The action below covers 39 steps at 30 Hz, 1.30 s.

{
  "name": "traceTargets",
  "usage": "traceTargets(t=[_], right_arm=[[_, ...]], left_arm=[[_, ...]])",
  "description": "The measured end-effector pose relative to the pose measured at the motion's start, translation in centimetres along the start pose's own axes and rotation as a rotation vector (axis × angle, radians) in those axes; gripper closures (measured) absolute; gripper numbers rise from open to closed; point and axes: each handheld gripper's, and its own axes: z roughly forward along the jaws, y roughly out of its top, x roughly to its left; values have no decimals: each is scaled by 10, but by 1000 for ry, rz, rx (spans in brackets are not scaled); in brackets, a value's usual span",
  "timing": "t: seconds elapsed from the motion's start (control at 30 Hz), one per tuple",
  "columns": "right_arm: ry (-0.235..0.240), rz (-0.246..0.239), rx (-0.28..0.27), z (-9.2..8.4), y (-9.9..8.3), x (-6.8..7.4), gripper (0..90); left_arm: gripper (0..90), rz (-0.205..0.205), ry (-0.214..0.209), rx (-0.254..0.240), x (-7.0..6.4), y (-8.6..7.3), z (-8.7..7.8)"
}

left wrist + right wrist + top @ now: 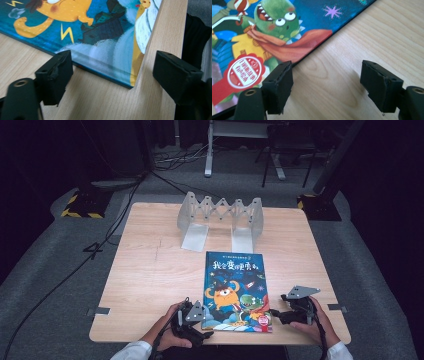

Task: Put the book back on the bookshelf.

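Picture book [235, 292], a single one with a blue cover showing an orange monster and a green dinosaur, lay flat and closed on the desk [150, 270], its long axis running away from the person toward the far edge and its near short edge close to the desk's front rim. It sat between the two tools: the left hand-held gripper [196, 320] was just beside its near-left corner, and the right hand-held gripper [285, 312] just beside its near-right corner, so each pointed inward at the book from its own side and neither was clearly nearer than the other. In the left gripper view the left hand-held gripper [110, 75] stood with its jaws wide apart, the book's corner [130, 83] lying ahead of the gap and neither pad pressing on the cover; it held nothing. In the right gripper view the right hand-held gripper [327, 83] was likewise spread wide over bare wood, its one pad next to the book's long edge [312, 50] without gripping it; it too held nothing. Judging from this, the coming move would turn on slipping a jaw under a thin edge lying flat on the wood. Beyond the book, well apart from it, stood one grey folding book rack [220, 217] with two upright ends. Two hand-held grippers, one book, one rack.
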Motion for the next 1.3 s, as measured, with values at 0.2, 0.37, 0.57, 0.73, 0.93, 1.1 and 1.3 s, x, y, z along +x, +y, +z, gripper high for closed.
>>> traceTargets(t=[0.2, 0.37, 0.57, 0.73, 0.93, 1.1, 1.3], right_arm=[[12, -17, 47, -7, -3, 5, 270], [29, -41, 124, -14, -2, 14, 269], [45, -73, 214, -20, -1, 30, 278], [58, -95, 271, -22, 3, 44, 365], [73, -132, 390, -21, 15, 55, 459], [78, -164, 504, -16, 28, 61, 521], [90, -187, 517, -10, 37, 70, 674]], left_arm=[[170, -19, 29, -1, 10, -8, -7], [146, -17, 25, 0, 18, -15, -14], [149, -55, 64, 1, 30, -24, -23], [148, -108, 117, 2, 40, -22, -22], [147, -114, 124, 1, 39, -15, -15], [148, -106, 114, 0, 30, -11, -11], [153, -104, 112, 0, 29, -11, -10]])
